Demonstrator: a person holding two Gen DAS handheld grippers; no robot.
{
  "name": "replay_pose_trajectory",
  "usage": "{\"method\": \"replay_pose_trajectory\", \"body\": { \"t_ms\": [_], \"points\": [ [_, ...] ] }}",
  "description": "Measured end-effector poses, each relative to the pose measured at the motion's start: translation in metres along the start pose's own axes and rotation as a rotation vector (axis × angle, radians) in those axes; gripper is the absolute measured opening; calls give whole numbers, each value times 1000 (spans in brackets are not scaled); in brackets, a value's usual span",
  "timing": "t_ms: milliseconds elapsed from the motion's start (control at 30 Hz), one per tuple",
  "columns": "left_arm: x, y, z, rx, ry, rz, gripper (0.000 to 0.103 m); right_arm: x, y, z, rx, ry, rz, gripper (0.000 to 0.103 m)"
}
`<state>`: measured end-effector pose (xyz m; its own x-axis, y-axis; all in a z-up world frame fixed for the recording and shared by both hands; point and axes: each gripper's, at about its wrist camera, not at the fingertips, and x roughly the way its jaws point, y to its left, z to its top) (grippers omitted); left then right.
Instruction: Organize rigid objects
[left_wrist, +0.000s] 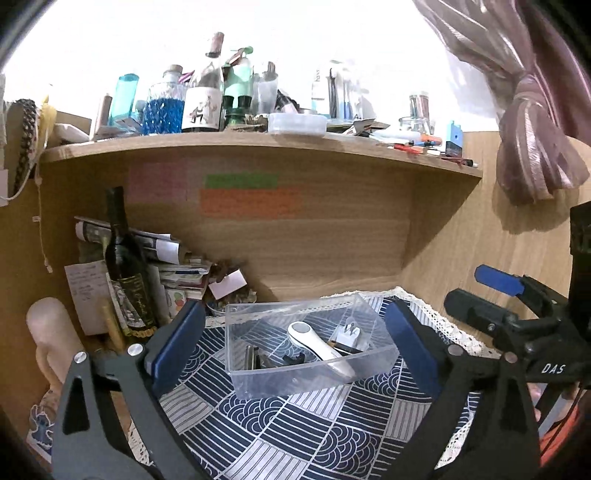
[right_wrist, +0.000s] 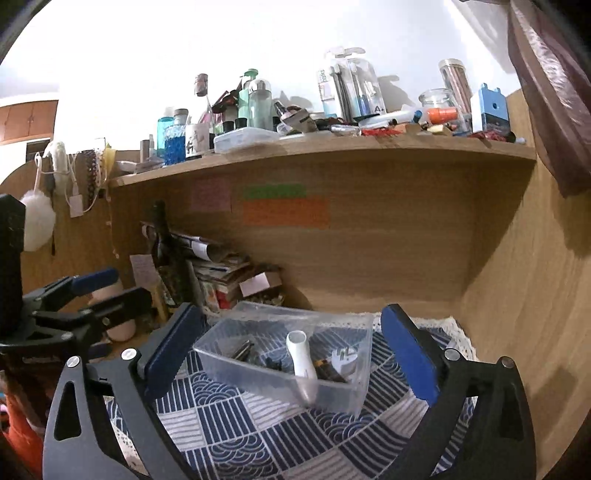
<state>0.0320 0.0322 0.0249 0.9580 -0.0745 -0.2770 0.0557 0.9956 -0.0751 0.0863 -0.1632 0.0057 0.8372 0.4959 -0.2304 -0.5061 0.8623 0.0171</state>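
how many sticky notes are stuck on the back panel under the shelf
3. A pink note at left, a green strip to its right, and a wide orange note directly below the green one. Others may be hidden behind the dark bottle and paper stack.

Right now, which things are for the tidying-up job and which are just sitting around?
For the job:
clear plastic bin
white handheld device in it
white plug adapter in it
left gripper, open
right gripper, open

Just sitting around:
dark wine bottle
paper stack
bottles on the shelf
sticky notes
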Motion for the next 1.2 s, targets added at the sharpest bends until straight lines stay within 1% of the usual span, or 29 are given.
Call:
{"method": "replay_pose_trajectory", "body": {
  "t_ms": [300,933,1200],
  "points": [
    [-10,-4,-9,9,-7,1,101,-8,2,-10,8,7,-9,98],
    [-1,-7,-9,5,7,-17,102,-7,3,-10,2,5,-3,100],
    [0,-10,-8,6,-1,-23,102,-5,1,-9,1,3,-5,100]
  ]
}}
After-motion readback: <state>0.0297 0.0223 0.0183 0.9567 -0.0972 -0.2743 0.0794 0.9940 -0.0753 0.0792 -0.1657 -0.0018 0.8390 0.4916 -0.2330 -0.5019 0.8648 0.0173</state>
